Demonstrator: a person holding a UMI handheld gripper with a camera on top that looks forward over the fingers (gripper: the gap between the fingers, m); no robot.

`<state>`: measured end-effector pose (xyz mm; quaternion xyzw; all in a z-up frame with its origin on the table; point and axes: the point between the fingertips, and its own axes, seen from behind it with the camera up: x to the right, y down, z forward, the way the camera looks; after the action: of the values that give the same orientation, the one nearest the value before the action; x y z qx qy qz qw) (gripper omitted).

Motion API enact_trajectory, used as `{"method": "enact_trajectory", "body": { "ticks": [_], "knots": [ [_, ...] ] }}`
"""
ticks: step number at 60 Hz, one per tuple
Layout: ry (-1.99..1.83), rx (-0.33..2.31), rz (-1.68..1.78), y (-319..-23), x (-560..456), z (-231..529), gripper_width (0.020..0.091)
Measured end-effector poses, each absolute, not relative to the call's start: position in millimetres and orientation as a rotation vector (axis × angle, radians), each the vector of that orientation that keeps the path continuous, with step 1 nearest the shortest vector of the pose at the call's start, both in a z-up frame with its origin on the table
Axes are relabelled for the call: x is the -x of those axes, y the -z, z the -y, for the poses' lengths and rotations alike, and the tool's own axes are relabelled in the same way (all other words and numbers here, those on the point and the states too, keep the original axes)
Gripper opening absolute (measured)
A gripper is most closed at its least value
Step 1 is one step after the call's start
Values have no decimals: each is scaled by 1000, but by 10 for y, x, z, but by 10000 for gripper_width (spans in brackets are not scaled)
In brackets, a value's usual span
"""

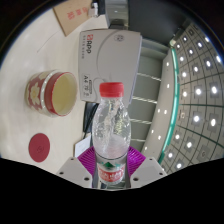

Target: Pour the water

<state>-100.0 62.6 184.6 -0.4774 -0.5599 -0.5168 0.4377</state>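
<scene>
A clear plastic water bottle (111, 128) with a red cap and a red and green label stands upright between my fingers. My gripper (111, 165) is shut on the bottle's lower body, and the magenta pads (90, 158) press on both sides of it. A round red cup (56, 93) with a pale inside sits on the white table (30, 125), beyond the fingers and off to the left. The bottle hides what lies straight ahead of the fingers.
A red lid or coaster (40, 146) lies on the table near the left finger. A white box with red print (105, 58) stands behind the bottle. The table edge runs at the right, with a ceiling of lights (195, 95) seen beyond.
</scene>
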Motion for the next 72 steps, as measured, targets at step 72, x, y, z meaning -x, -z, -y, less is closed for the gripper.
{"method": "enact_trajectory", "body": {
  "ticks": [72],
  "knots": [
    [-176, 1947, 354, -685, 769, -304, 576]
  ]
}}
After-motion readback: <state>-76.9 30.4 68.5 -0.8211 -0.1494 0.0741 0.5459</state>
